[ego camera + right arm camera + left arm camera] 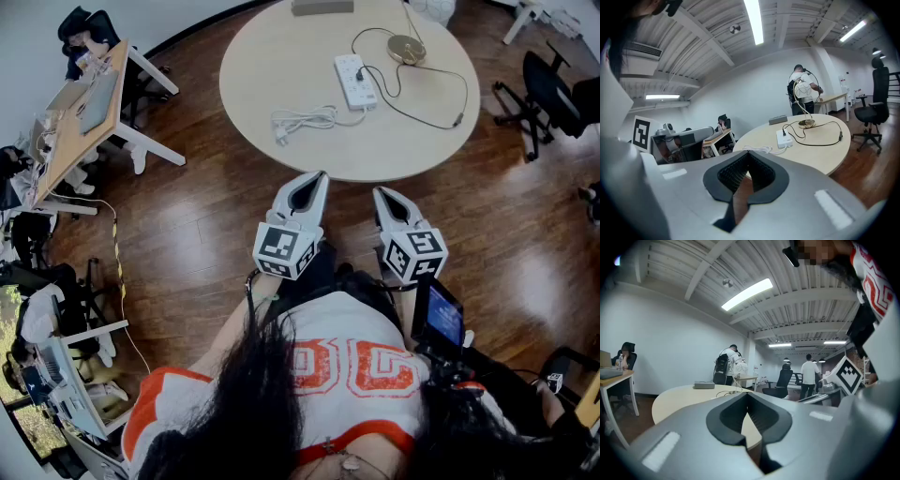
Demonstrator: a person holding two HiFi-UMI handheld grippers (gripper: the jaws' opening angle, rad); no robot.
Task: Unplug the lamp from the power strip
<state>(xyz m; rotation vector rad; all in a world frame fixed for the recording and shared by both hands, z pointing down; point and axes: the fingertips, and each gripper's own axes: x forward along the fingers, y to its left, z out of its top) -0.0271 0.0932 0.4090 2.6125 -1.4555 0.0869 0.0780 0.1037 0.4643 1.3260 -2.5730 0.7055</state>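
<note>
A white power strip point(356, 81) lies on the round beige table point(281, 66), with a black plug point(360, 74) seated in it. The plug's black cord point(441, 120) loops across the table to the lamp's gold base point(406, 49). In the right gripper view the power strip point(784, 139) and the lamp base point(806, 123) sit well ahead of the jaws. My left gripper point(317, 177) and right gripper point(382, 194) are both shut and empty. They hang over the floor just short of the table's near edge, far from the strip.
A coiled white cable point(305, 119) lies left of the strip, and a grey box point(322, 7) sits at the table's far edge. A wooden desk point(84, 112) stands at the left and black office chairs point(548, 94) at the right. People stand in the background.
</note>
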